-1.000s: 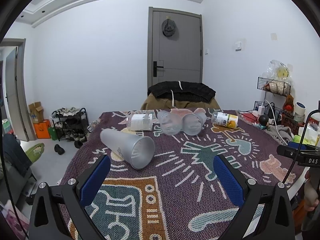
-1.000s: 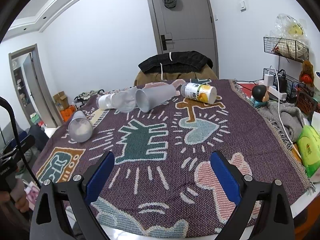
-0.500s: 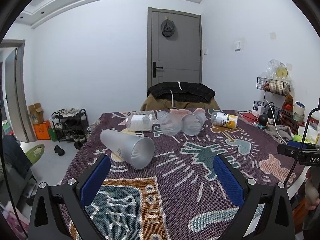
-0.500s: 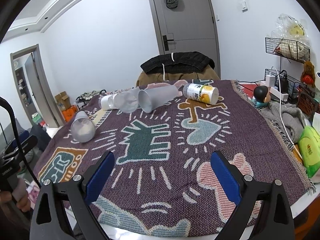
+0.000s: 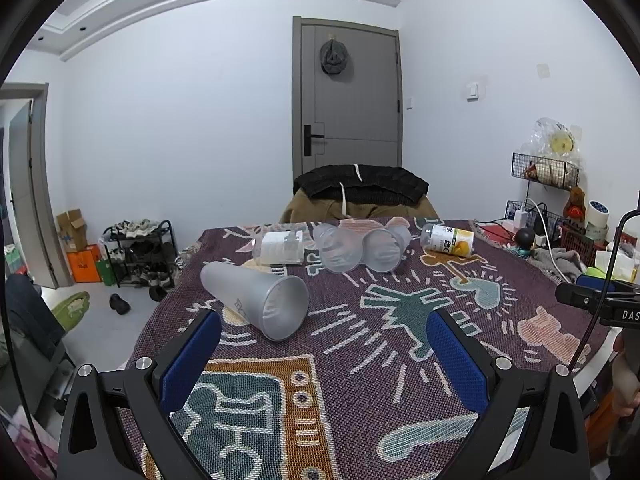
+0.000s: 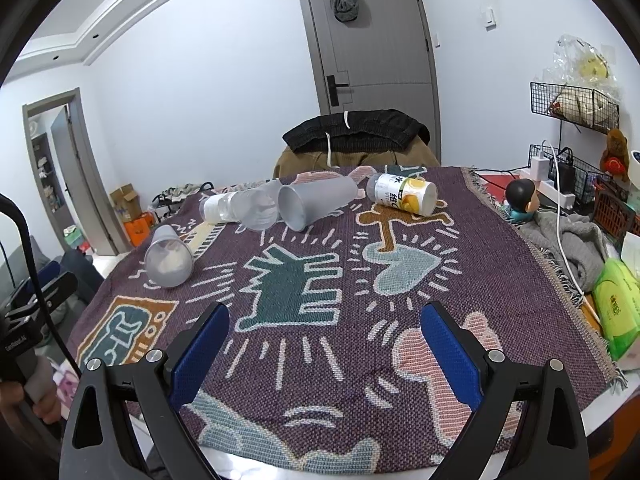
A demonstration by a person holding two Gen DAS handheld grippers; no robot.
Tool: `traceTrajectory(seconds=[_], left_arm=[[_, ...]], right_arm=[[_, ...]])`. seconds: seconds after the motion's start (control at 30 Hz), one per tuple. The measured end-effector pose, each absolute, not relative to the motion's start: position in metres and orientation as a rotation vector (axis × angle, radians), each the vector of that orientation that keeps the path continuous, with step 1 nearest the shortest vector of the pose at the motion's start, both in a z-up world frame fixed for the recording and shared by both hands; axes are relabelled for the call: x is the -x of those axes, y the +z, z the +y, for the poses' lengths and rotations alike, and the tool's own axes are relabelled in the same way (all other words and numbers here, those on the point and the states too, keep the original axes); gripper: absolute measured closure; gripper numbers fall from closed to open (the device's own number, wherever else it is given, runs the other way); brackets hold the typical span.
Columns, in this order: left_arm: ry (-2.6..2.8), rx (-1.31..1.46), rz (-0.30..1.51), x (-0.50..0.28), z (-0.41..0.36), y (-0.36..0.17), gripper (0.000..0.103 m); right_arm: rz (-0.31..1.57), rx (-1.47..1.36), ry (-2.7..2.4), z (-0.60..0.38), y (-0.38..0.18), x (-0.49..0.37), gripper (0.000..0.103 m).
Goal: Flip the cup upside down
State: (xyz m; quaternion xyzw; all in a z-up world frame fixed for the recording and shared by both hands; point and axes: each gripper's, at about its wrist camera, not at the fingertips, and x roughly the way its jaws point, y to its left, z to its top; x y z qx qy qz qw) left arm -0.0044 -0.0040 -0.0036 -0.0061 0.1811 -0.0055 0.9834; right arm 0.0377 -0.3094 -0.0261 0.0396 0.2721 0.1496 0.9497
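A frosted grey cup [image 5: 260, 298] lies on its side on the patterned cloth, mouth toward me, just ahead of my left gripper [image 5: 324, 354]. It also shows in the right wrist view [image 6: 168, 256] at the left. A second frosted cup [image 6: 316, 202] and a clear cup [image 6: 260, 210] lie on their sides farther back. My left gripper is open and empty. My right gripper [image 6: 324, 344] is open and empty above the cloth's near edge.
A water bottle [image 5: 280, 246] and a yellow-labelled bottle [image 6: 402, 194] lie at the back of the table. A grey cloth [image 6: 568, 240], cables and a green pack [image 6: 618, 312] sit at the right edge. A chair with a dark jacket [image 5: 360, 188] stands behind.
Both grippers have shifted very slightly; the scene has moved a little in the right wrist view. Nothing was grasped or moved on the table.
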Motion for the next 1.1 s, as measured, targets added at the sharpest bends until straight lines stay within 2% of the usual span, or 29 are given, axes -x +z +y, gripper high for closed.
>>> traceTrajectory(seconds=[1.1], left_arm=[[-0.02,-0.004,0.38,-0.005,-0.006,0.001,0.0]], right_arm=[[0.537,-0.098,0.283,-0.316,-0.026,-0.047,0.006]])
